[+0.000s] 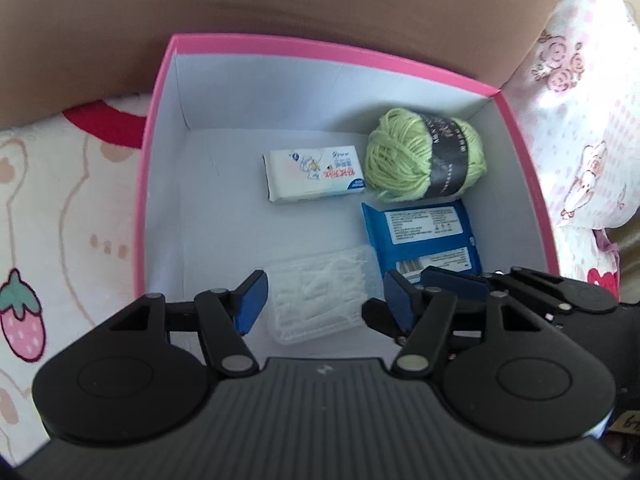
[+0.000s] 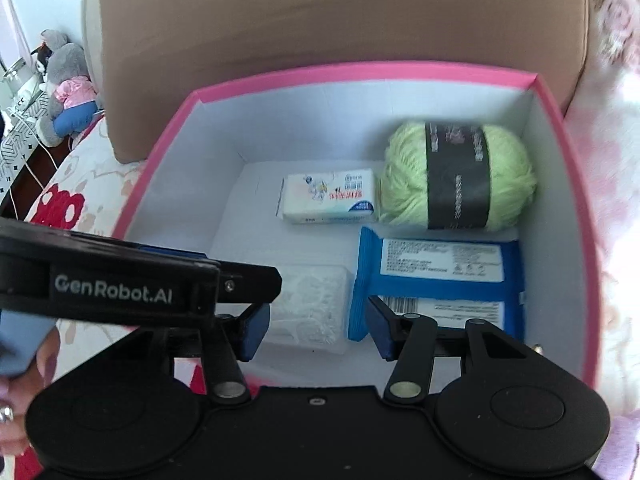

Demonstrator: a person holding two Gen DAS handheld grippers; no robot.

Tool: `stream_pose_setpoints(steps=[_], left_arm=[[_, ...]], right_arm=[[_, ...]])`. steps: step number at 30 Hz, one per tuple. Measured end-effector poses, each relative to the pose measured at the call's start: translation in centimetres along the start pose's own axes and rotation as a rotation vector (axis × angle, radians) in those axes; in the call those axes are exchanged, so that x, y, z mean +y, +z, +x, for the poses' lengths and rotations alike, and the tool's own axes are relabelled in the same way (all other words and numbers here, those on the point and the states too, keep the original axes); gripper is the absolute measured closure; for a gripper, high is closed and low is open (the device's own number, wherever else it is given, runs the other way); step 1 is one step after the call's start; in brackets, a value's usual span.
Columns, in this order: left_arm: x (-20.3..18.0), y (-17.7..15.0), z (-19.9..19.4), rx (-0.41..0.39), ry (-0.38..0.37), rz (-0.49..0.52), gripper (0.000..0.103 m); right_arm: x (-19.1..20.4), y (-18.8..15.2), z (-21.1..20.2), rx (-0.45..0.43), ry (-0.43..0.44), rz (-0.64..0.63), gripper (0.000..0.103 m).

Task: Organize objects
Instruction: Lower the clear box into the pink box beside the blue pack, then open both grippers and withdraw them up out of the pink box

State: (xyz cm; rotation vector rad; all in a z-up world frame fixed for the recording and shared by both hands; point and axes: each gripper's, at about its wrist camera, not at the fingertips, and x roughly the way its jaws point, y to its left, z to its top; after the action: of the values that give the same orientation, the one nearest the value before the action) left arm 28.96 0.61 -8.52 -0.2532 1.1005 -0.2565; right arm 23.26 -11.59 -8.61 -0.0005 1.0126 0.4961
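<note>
Left wrist view, looking down on a bed: a pink-rimmed box (image 1: 158,92) sits on the cartoon-print bedspread (image 1: 60,208) before a brown cardboard panel (image 1: 280,8), with four items on its white floor. Largest, a green yarn ball (image 1: 426,154) fills the box's far right corner; a blue wipes pack (image 1: 422,236) lies just nearer than it along the right wall; a white tissue packet (image 1: 314,174) touches the yarn's left side; a clear case of floss picks (image 1: 320,300) sits nearest, left of the wipes. The left hand-held gripper (image 1: 324,300) hangs over that case, jaws partly apart and gripping nothing; the right hand-held gripper (image 2: 316,326), seen from its own wrist, is likewise half-parted and empty above the case's edge. Tidying well likely means squaring the floss case against the wipes, lowering straight and closing across its short sides.
</note>
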Motion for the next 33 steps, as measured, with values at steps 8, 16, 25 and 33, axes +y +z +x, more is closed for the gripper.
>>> stream_pose_setpoints(steps=[8,16,25,33], left_arm=[[-0.2,-0.6,-3.3,-0.032,-0.013,0.02,0.033],[-0.9,-0.9,-6.8,-0.002,0.004,0.101,0.033],[-1.4,-2.1,-11.5,-0.047,-0.004,0.195,0.029],[-1.5,-3.2,-15.8,-0.092,-0.052,0.18,0.028]], right_arm=[[1.4,-0.4,-4.0,-0.06,-0.031,-0.042,0.045],[2.9,-1.2,-6.5,-0.041,-0.069,-0.088,0.042],[5.6,-1.8,-10.9,-0.117,-0.078,-0.147,0.033],[7.0,-2.5,-13.8,-0.145,-0.142,-0.214,0.017]])
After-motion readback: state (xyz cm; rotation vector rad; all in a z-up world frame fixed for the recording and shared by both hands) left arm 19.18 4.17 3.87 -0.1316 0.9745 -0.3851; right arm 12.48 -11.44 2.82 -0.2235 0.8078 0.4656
